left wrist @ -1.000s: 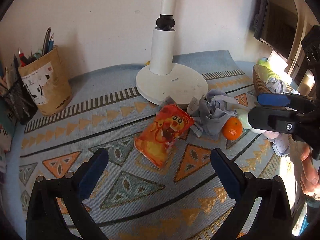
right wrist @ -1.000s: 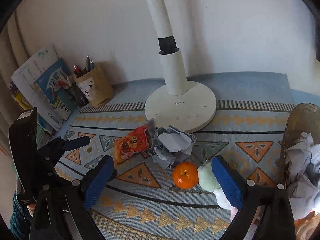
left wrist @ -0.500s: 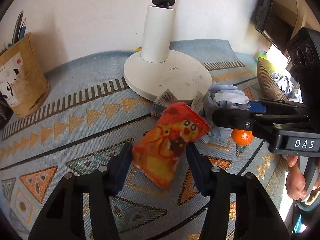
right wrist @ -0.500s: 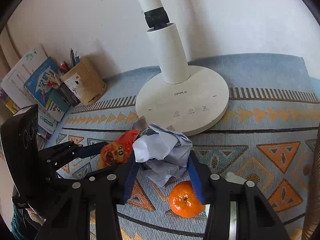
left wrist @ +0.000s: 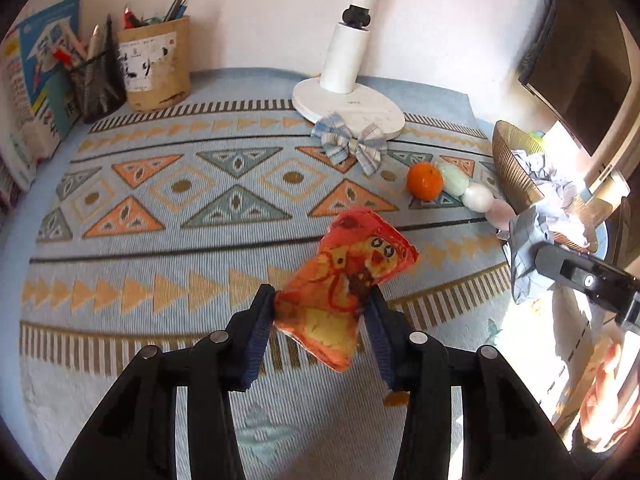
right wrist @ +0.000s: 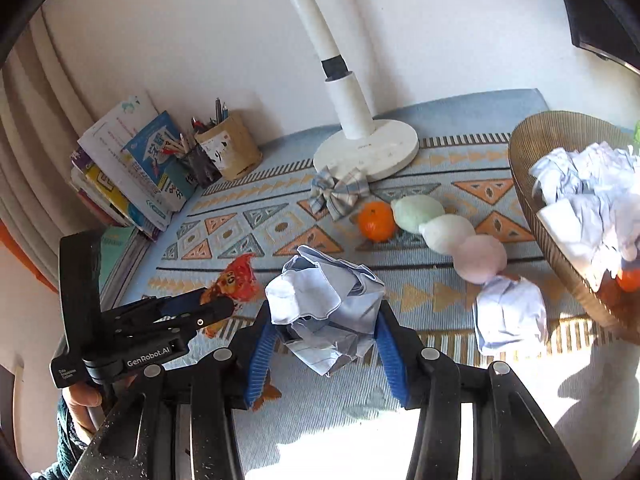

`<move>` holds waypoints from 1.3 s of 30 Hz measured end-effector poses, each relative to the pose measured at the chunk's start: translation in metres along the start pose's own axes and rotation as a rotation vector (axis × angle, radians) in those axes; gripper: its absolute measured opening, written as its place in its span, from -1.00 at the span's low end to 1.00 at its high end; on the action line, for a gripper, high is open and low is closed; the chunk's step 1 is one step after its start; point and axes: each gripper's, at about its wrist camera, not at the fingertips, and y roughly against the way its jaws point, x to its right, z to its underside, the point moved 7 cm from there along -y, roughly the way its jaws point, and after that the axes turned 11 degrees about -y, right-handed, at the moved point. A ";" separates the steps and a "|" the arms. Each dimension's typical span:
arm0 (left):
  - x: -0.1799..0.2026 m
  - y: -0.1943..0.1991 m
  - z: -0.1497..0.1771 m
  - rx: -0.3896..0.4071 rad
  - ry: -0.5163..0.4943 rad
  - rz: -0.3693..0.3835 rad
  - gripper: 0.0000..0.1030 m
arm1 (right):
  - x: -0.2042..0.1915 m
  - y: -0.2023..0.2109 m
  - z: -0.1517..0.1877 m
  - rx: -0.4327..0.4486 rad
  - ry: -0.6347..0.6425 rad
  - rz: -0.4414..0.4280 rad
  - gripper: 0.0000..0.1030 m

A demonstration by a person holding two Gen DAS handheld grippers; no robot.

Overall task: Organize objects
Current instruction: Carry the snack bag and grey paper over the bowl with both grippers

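An orange-red snack bag hangs lifted above the patterned mat, between the pads of my left gripper, whose jaws are still closing on it. My right gripper is shut on a crumpled pale-blue paper ball, also held off the mat. In the right wrist view the left gripper and its snack bag sit just left of the paper ball. The left wrist view shows the paper ball at the far right, close to the woven basket.
The basket at the right holds crumpled papers. On the mat lie another paper ball, an orange, a three-ball plush and a plaid bow. A white lamp base, pen holder and books line the back.
Both grippers went from open to shut, the left on the snack bag, the right on the paper ball. Both have lifted their loads and drawn back towards the mat's near edge.
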 end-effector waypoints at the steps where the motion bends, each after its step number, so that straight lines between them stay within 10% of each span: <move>1: 0.004 0.002 0.008 0.000 0.022 -0.008 -0.18 | 0.004 -0.001 0.009 -0.004 0.002 0.031 -0.08; 9: 0.027 0.002 0.039 -0.035 0.075 -0.091 -0.03 | 0.029 -0.003 0.043 -0.047 -0.061 0.070 -0.08; 15: 0.058 0.025 0.052 -0.067 0.015 0.097 0.08 | 0.040 0.005 0.056 -0.048 -0.112 0.052 -0.07; 17: 0.054 0.027 0.049 -0.033 -0.005 0.006 0.55 | 0.042 0.006 0.057 -0.047 -0.125 0.039 -0.07; 24: 0.031 0.003 0.039 -0.026 0.097 0.003 0.55 | 0.038 0.006 0.058 -0.044 -0.115 0.035 -0.05; 32: 0.051 0.002 0.029 0.026 -0.035 -0.089 -0.50 | 0.039 0.008 0.057 -0.012 -0.106 0.020 -0.08; 39: 0.100 0.042 -0.016 0.164 -0.131 0.004 -0.51 | 0.049 0.084 0.021 0.173 -0.128 0.018 -0.08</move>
